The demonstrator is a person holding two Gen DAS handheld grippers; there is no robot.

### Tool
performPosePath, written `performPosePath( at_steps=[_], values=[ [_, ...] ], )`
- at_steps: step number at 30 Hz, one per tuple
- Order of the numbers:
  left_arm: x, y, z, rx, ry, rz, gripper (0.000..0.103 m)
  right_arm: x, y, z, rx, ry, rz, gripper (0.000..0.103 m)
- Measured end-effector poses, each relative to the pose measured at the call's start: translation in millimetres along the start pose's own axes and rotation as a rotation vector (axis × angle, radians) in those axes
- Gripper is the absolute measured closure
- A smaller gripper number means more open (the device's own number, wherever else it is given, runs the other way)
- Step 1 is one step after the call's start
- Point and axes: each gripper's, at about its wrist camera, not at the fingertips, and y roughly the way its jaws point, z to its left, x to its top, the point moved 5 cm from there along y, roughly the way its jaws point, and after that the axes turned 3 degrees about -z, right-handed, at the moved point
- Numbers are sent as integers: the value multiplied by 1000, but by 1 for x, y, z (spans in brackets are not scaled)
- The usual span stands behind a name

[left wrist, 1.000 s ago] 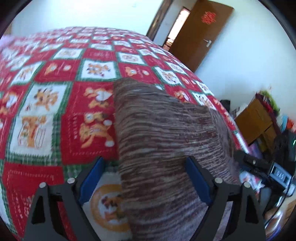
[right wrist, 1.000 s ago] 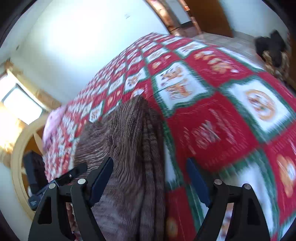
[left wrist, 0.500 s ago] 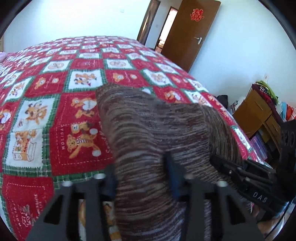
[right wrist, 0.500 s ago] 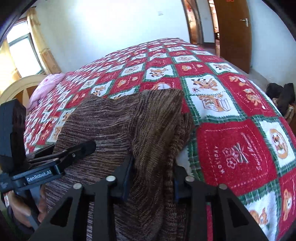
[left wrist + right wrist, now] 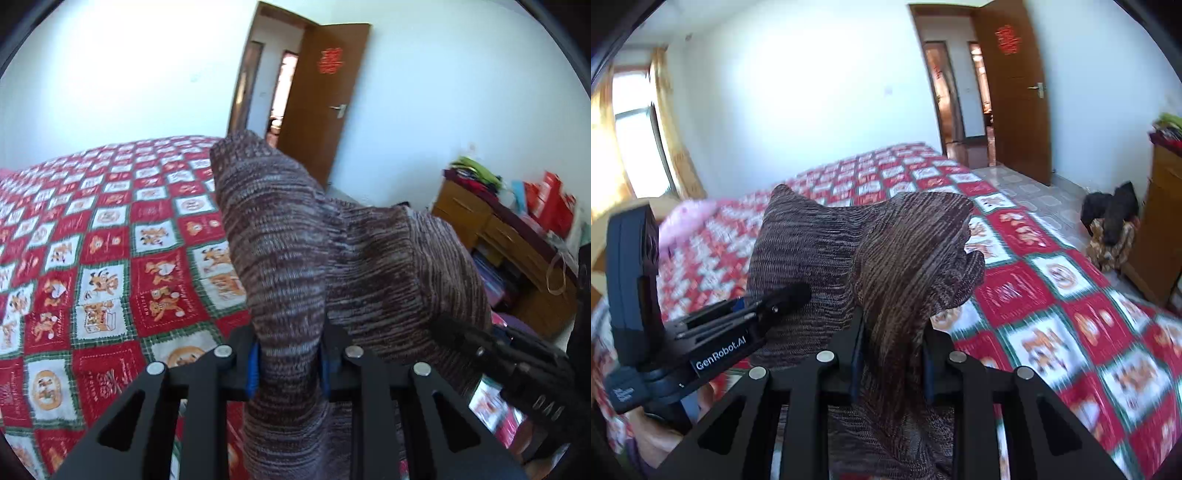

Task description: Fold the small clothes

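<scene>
Two grippers each pinch one near corner of the brown sweater [image 5: 332, 258]: left gripper [image 5: 288, 363], right gripper [image 5: 891, 360], jaws having just closed on knit. The sweater hangs ahead of both above the bed [image 5: 92, 240], its held edge running across from one gripper to the other, neither nearer.

Two fisheye cameras, one riding each handheld gripper, look forward and slightly down along the jaws, very close behind the brown knit garment [image 5: 332, 258] that fills each foreground. Both views share the quilted bed [image 5: 1052, 295] and the open wooden door [image 5: 325, 99]; each also catches the other gripper at its edge.
</scene>
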Motion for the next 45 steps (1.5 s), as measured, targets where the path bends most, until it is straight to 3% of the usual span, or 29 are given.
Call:
performPosePath(
  at_steps=[6,12,24,33,41,45],
  values=[
    [-18,-7,-42,-88,25,54,78,-11,-67,-17,-8,88,-25,85],
    [-39,29,-81,-157,-14,128,78,-23,-104,-56,-87,109,-43,85],
    [-38,82,-149,-127,129,173,78,-45,-106,-144,-147,239,-34,86],
    [-38,131,-153,-57,124,185,78,-38,-67,-179,-242,183,-34,86],
    [-45,144,-151,-15,146,180,75,-68,-40,-217,-295,240,35,86],
    [-48,150,-147,17,145,200,58,-73,-38,-223,-290,258,42,86]
  ],
)
